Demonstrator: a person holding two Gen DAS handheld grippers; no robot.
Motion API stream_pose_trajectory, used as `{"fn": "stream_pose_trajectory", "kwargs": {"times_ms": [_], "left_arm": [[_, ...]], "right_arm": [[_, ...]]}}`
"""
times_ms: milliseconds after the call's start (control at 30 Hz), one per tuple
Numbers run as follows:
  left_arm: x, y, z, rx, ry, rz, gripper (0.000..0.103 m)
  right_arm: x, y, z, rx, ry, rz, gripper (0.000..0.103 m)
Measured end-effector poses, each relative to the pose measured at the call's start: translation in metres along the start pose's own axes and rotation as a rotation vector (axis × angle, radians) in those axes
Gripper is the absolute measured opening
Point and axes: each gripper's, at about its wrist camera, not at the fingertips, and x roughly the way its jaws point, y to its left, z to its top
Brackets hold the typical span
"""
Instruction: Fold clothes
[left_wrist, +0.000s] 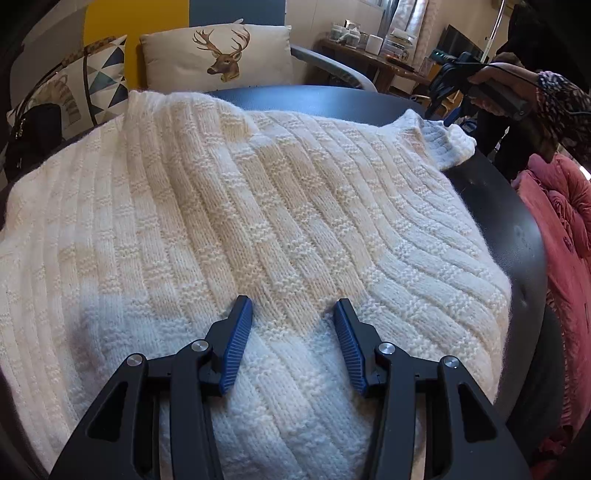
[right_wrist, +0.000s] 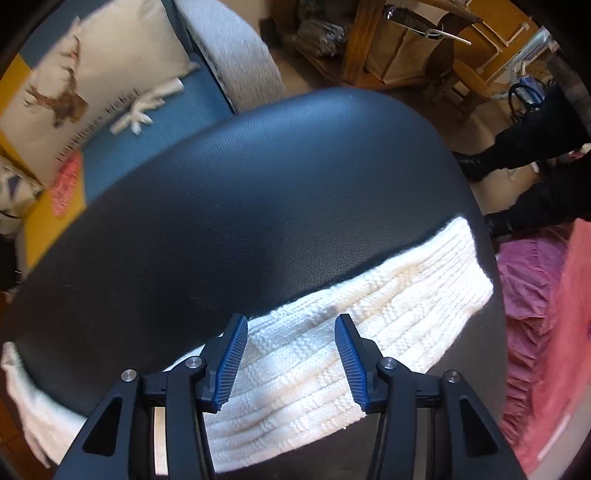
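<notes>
A cream knit sweater (left_wrist: 258, 203) lies spread over a round black table (left_wrist: 498, 206). My left gripper (left_wrist: 292, 301) hovers low over the sweater's near part, its blue pads apart with only flat knit beneath the gap. One sleeve (right_wrist: 388, 295) stretches across the table (right_wrist: 258, 184) toward its edge. My right gripper (right_wrist: 291, 317) points down over that sleeve, open, with nothing pinched. In the left wrist view a hand holds the right gripper (left_wrist: 439, 115) above the sleeve's cuff (left_wrist: 450, 144) at the far right.
A pink garment (left_wrist: 561, 229) hangs beside the table on the right, pink garment (right_wrist: 546, 295). A sofa with a deer pillow (left_wrist: 218, 55) and a black bag (left_wrist: 33, 136) stands behind. A person's dark legs (right_wrist: 535, 155) stand by the table's far side.
</notes>
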Motion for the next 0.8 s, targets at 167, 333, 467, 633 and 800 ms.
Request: {"fn": "stream_pose_trajectory", "kwargs": {"times_ms": [167,333,467,633,800], "left_arm": [[0.003,0.003,0.002,0.0,-0.015,-0.006,0.049],[0.001,0.003,0.0,0.0,-0.024,-0.011,0.049],[-0.001,0.003,-0.002,0.003,-0.028,-0.005,0.049],[-0.002,0.001,-0.004,0.005,-0.029,-0.001,0.049],[-0.005,-0.002,-0.006,0.005,-0.03,0.011,0.049]], "right_arm": [[0.007,0.008,-0.007,-0.03,-0.017,-0.046,0.05],[0.001,0.0,-0.023,-0.07,-0.056,0.024,0.02],[-0.01,-0.02,-0.038,-0.032,-0.109,0.145,0.012],[-0.044,-0.044,-0.059,0.019,-0.278,0.352,0.012],[-0.103,-0.062,-0.086,0.012,-0.576,0.61,0.011]]}}
